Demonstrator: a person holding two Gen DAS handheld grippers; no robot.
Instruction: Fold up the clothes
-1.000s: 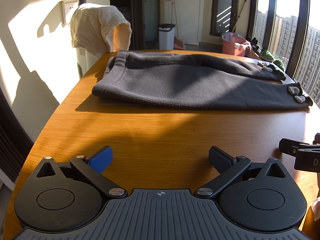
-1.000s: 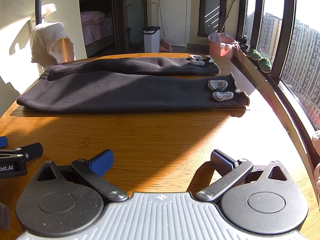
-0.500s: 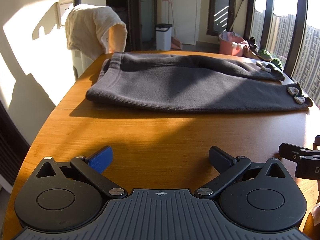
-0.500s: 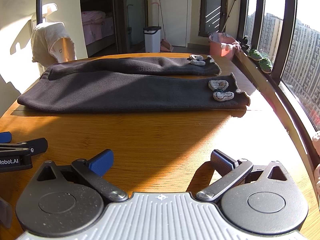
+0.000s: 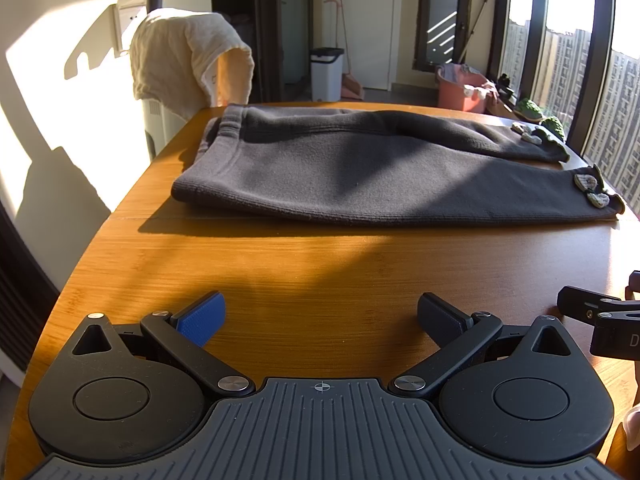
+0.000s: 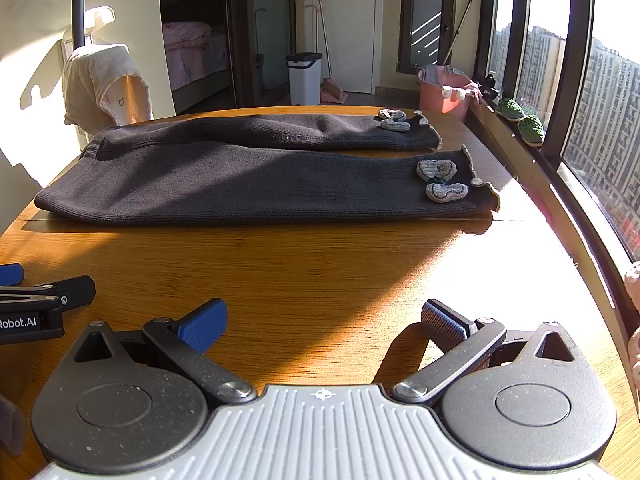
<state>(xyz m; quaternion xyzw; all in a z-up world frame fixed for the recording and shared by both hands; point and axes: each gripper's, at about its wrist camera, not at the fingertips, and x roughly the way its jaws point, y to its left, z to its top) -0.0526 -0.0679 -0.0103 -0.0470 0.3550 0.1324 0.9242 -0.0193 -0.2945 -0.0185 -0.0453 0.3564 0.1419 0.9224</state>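
Dark grey trousers [image 5: 360, 168] lie flat across the far side of the wooden table [image 5: 320, 272], unfolded; folding not begun. Left gripper [image 5: 320, 316] gapes empty, now nearer the waistband end. Right view: right gripper [image 6: 324, 320] spread wide, empty, barely shifted; trousers well apart.

In the right wrist view, the white lettering "Robot.AI", cut off at the frame edge, is read on the left gripper [image 6: 44, 312]. In the left wrist view, a lone white "D" is seen on the right gripper [image 5: 612, 332].
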